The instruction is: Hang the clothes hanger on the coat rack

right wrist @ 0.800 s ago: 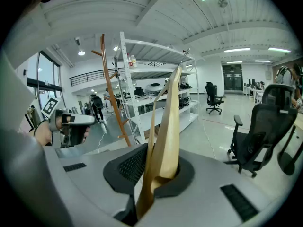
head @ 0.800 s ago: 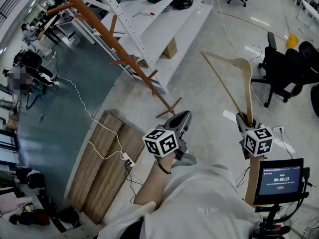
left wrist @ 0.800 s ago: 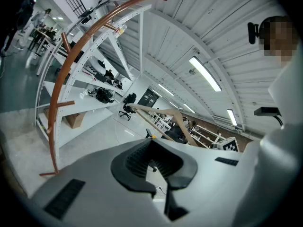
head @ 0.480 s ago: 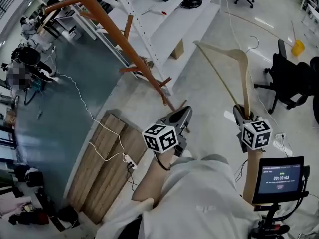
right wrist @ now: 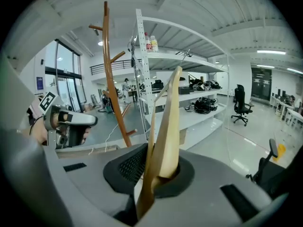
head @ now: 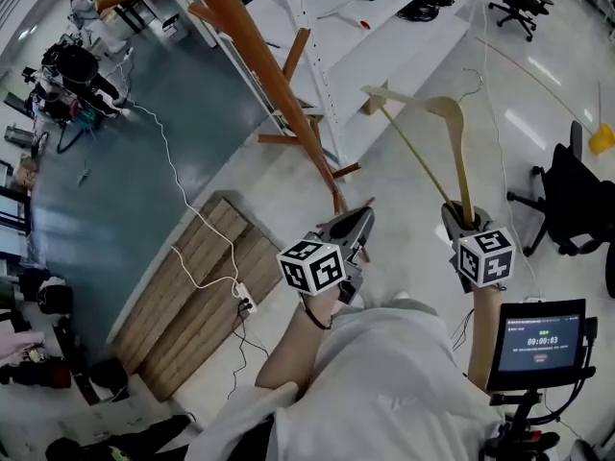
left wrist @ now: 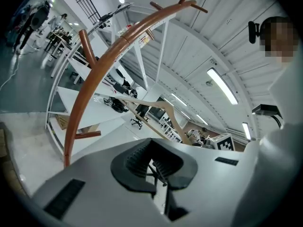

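Note:
A tall brown wooden coat rack (head: 259, 56) with side pegs stands on the floor ahead, left of the shelving. It also shows in the left gripper view as the coat rack (left wrist: 90, 89) and in the right gripper view as the coat rack (right wrist: 110, 79). My right gripper (head: 459, 221) is shut on one end of a pale wooden hanger (head: 447, 113), which stands upward with its wire hook at the top, apart from the rack. The hanger (right wrist: 165, 126) fills the right gripper (right wrist: 158, 174). My left gripper (head: 357, 221) points at the rack's base, shut and empty (left wrist: 152, 162).
White metal shelving (head: 384, 27) stands right behind the rack. A wooden pallet (head: 192, 286) with a white cable and power strip (head: 245, 305) lies on the floor at left. A black office chair (head: 577, 200) stands at right, and a small screen (head: 543, 339) sits by my right arm.
The coat rack and shelving have come nearer and now sit higher and larger in the head view. The hanger stays gripped and has moved closer to the rack. Both grippers hold their pose.

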`<state>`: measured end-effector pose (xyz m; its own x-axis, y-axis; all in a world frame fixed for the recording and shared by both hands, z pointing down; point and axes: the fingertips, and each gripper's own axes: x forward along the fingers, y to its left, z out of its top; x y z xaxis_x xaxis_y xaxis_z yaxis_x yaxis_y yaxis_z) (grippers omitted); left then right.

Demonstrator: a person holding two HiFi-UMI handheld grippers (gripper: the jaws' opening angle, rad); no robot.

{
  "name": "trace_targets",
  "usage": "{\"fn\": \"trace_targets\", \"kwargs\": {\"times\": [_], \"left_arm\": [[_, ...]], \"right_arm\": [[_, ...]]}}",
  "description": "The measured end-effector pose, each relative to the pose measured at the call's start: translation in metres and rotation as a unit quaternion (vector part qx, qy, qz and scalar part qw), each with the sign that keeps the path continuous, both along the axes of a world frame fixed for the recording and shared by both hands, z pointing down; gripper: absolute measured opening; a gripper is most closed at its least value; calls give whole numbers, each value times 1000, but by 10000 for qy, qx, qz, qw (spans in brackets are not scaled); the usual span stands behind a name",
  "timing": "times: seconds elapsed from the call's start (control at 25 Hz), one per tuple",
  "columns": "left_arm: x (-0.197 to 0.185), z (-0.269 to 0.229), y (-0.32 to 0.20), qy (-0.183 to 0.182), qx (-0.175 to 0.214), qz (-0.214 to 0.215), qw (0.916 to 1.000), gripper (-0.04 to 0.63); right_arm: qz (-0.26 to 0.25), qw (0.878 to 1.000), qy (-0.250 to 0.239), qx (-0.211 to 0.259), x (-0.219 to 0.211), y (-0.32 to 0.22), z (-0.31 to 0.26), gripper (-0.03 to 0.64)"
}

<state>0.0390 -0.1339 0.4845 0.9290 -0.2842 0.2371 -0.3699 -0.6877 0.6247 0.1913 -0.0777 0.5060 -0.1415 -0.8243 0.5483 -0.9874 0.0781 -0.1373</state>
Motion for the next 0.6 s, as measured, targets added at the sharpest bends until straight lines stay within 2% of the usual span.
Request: {"fn": "trace_targets", "kwargs": {"times": [0.12, 0.32, 0.6], "left_arm": [[-2, -5, -23, 57, 52, -221, 9997, 6], [-32, -29, -26, 159, 219, -588, 9979, 6], [-53, -43, -57, 172, 372, -1126, 9928, 6]], "right_arm": [[-255, 9996, 101, 14, -1, -33, -3, 40], [-715, 9969, 257, 182, -30, -56, -30, 40], [-1388, 9882, 476, 428, -54, -119, -56, 40]]}}
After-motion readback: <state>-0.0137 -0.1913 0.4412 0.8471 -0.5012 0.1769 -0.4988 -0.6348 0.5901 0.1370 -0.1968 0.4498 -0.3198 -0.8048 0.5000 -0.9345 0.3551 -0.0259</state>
